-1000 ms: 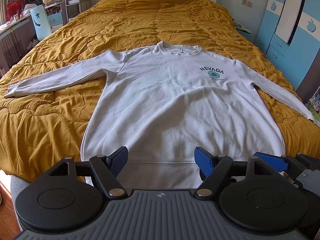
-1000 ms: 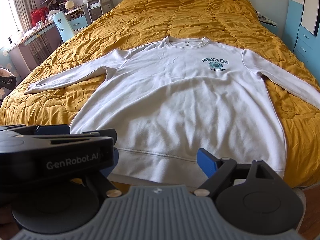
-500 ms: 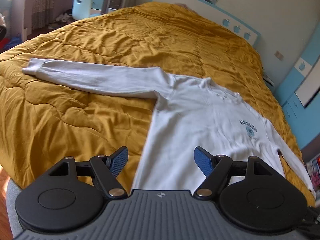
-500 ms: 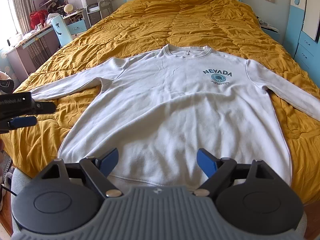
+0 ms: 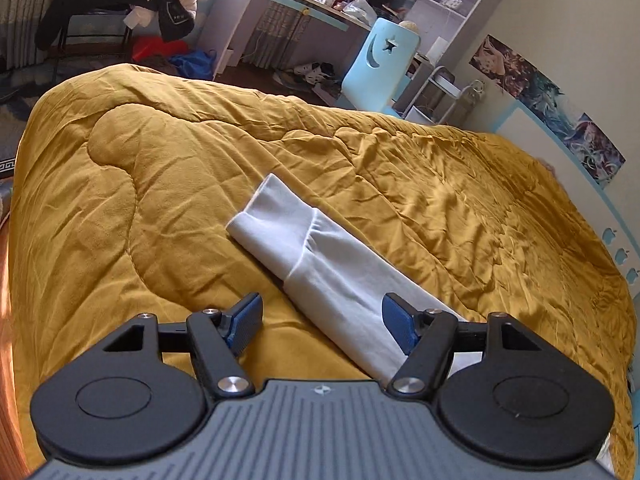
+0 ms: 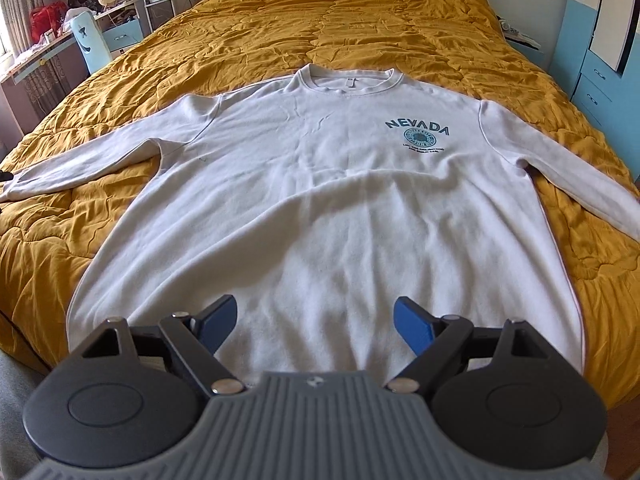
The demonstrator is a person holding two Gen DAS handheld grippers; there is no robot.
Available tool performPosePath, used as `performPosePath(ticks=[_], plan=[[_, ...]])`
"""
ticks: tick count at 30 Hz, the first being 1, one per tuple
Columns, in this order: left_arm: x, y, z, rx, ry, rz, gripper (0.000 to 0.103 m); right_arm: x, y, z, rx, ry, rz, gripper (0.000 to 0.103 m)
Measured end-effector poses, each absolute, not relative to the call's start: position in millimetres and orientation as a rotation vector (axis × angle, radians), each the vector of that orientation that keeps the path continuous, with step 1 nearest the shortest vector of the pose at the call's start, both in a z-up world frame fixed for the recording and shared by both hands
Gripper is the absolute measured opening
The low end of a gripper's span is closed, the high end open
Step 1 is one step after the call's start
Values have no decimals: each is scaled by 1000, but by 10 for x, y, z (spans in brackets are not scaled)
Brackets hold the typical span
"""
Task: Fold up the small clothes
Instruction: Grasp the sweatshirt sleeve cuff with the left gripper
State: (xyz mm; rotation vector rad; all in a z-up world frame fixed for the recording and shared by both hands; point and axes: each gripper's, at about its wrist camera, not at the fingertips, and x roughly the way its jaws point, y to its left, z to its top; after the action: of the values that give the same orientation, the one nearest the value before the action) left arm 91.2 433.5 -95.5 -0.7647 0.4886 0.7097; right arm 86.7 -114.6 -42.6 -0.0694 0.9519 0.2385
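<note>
One sweatshirt, two sleeves, one quilt, two open-jawed claws.

Bedroom: quilted bed, desk

White sleeve on mustard quilt

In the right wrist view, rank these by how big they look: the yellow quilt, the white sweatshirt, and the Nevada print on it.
1. Yellow quilt, largest, running past the frame edges.
2. White sweatshirt; lying nearer the camera, it rivals the quilt's visible area, so this is less sure.
3. Nevada print, clearly smallest.
</note>
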Motion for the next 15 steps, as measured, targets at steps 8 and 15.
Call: performPosePath(ticks=[8, 15], plan=[[1028, 4603, -1105, -797, 437, 786, 77, 1071, -1100, -549, -92, 947, 190, 82], [1172, 4571, -1088, -722, 430, 874, 8, 1187, -1148, -609, -71, 956, 157, 82]])
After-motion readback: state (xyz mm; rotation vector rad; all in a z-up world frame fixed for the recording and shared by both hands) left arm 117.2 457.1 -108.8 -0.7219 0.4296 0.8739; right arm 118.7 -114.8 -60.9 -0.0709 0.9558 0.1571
